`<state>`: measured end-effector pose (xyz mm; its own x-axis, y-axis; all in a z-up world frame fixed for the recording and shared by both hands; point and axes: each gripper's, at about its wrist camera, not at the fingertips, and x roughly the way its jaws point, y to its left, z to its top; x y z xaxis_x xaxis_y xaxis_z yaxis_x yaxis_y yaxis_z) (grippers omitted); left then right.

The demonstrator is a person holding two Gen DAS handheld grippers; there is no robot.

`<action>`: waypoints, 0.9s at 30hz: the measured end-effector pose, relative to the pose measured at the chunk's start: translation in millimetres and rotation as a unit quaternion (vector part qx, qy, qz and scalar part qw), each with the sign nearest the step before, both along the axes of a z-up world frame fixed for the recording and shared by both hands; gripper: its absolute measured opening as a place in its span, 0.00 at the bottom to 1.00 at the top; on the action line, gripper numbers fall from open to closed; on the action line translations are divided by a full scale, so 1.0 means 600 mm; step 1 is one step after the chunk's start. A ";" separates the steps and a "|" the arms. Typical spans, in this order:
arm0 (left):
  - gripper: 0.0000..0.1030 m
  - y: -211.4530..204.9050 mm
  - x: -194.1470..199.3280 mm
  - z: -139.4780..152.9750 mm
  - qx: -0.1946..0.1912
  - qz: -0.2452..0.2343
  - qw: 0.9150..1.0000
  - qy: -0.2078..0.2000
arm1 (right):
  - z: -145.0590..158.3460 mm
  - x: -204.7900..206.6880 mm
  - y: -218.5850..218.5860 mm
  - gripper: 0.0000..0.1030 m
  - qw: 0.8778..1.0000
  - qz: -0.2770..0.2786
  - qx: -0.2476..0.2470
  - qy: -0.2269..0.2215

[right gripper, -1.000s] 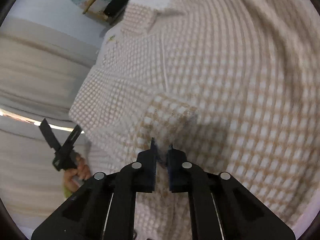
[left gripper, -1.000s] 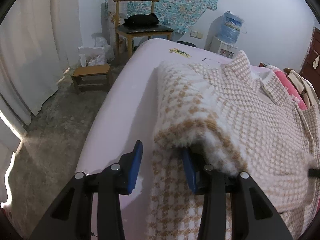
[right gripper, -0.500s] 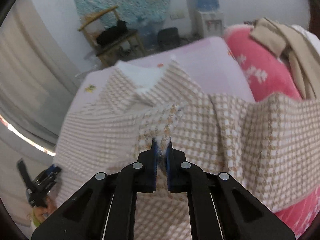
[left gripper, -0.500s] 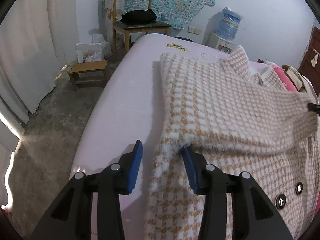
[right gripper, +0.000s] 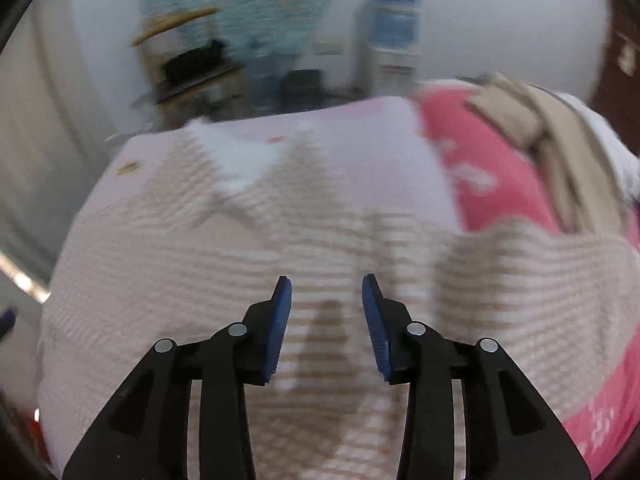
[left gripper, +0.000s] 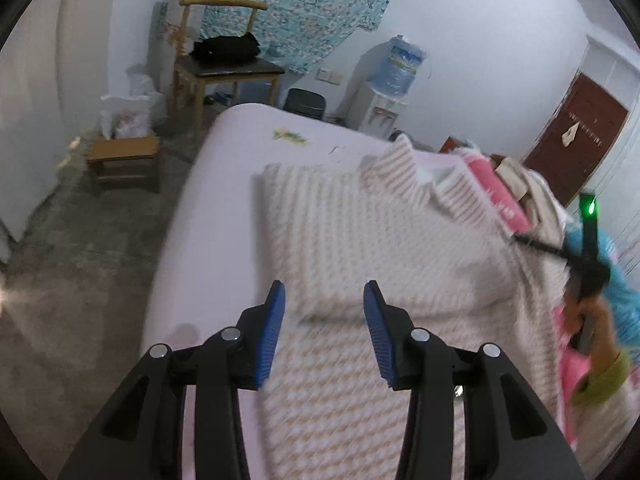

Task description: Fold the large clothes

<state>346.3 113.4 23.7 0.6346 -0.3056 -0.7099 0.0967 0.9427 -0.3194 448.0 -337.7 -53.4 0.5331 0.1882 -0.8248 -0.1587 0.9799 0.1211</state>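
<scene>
A cream and tan houndstooth coat point(left gripper: 360, 240) lies spread on the pale pink bed point(left gripper: 224, 152), collar at the far end, one sleeve folded across its body. My left gripper point(left gripper: 324, 300) is open and empty just above the coat's near left part. My right gripper point(right gripper: 326, 292) is open and empty above the coat's middle point(right gripper: 200, 248); it also shows at the right edge of the left wrist view point(left gripper: 588, 240). Both views are motion-blurred.
A pink quilt point(right gripper: 492, 176) with beige clothes point(right gripper: 552, 136) on it lies at the bed's right side. Beyond the bed stand a wooden chair point(left gripper: 224, 60), a small stool point(left gripper: 124, 156), a water dispenser point(left gripper: 384, 92) and a dark red door point(left gripper: 576, 136). Bare concrete floor lies left.
My right gripper has opened and let go of the sleeve, which now lies across the coat. My left gripper has lifted back from the coat's edge. Both views shifted.
</scene>
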 end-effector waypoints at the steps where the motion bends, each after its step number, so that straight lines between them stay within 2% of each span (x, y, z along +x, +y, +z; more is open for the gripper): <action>1: 0.40 -0.013 0.024 -0.004 -0.003 -0.011 1.000 0.002 | -0.012 0.000 0.018 0.36 1.000 0.021 0.008 0.013; 5: 0.39 -0.059 0.088 -0.066 0.034 -0.011 0.998 0.057 | -0.063 -0.012 0.056 0.39 0.997 0.058 -0.022 0.050; 7: 0.39 -0.073 0.089 -0.098 0.062 -0.008 0.995 0.077 | -0.079 -0.032 0.051 0.41 0.996 0.064 -0.051 0.040; 8: 0.39 -0.081 0.084 -0.106 0.077 -0.014 0.995 0.069 | -0.086 -0.041 0.048 0.44 0.994 0.067 -0.075 0.039; 11: 0.39 -0.103 0.070 -0.104 0.128 -0.029 0.990 0.043 | -0.087 -0.053 0.029 0.47 0.994 0.074 -0.074 0.040; 14: 0.39 -0.111 0.067 -0.077 0.120 -0.040 0.992 0.027 | -0.056 -0.050 0.015 0.48 0.995 0.057 -0.068 0.044; 17: 0.41 -0.123 0.078 -0.042 0.123 -0.042 0.991 -0.006 | -0.014 -0.040 0.026 0.52 0.997 0.061 -0.052 0.003; 19: 0.45 -0.139 0.105 -0.030 0.127 -0.036 0.991 -0.006 | -0.006 -0.031 0.038 0.58 0.997 0.061 -0.048 -0.012; 22: 0.51 -0.155 0.147 -0.047 0.123 -0.031 0.992 0.021 | -0.024 -0.010 0.062 0.59 0.996 0.075 -0.040 -0.009; 25: 0.55 -0.160 0.169 -0.089 0.136 -0.017 0.989 0.057 | -0.072 -0.003 0.072 0.62 0.995 0.078 -0.057 0.017; 26: 0.55 -0.161 0.173 -0.102 0.139 -0.012 0.988 0.067 | -0.080 -0.009 0.074 0.63 0.995 0.077 -0.068 0.003; 27: 0.56 -0.165 0.170 -0.107 0.148 -0.009 0.987 0.054 | -0.080 -0.012 0.076 0.65 0.994 0.081 -0.073 -0.004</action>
